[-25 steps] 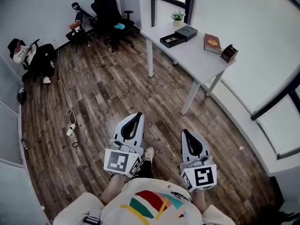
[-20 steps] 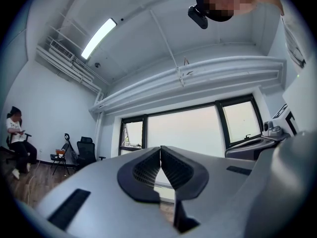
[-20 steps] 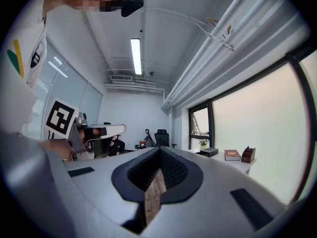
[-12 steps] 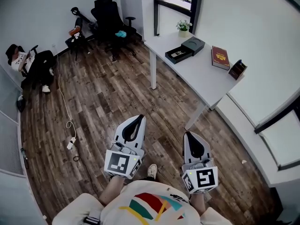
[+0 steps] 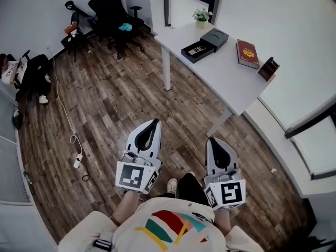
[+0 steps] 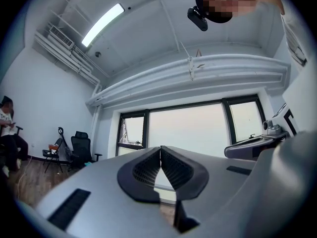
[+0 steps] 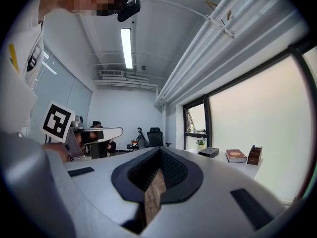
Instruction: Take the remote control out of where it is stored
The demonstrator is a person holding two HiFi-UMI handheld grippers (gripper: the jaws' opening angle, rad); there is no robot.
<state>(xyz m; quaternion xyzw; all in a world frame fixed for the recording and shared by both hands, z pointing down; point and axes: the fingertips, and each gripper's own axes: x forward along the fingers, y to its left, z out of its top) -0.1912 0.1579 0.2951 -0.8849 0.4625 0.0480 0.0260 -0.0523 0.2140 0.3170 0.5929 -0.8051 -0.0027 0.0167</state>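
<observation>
Room with a wood plank floor (image 5: 121, 104), white walls and a window. One white table (image 5: 231, 83), upper right of the head view, carrying: one open black box (image 5: 205, 54) with one remote control (image 5: 195, 50) lying inside it; one grey lid (image 5: 215, 37) just beside the box; one red book (image 5: 248, 53); one small brown desk organizer (image 5: 270, 68); one potted plant (image 5: 201, 18) at the far corner. Upper left: one black office chair (image 5: 111, 9) and one smaller chair (image 5: 73, 33). Left edge: one seated person (image 5: 31, 72). One white power strip (image 5: 77, 160) on the floor. Lower centre: two grippers, well apart from the table. Left gripper (image 5: 152, 123): jaws pressed together, nothing between. Right gripper (image 5: 212, 140): jaws together at the tips, nothing between.
</observation>
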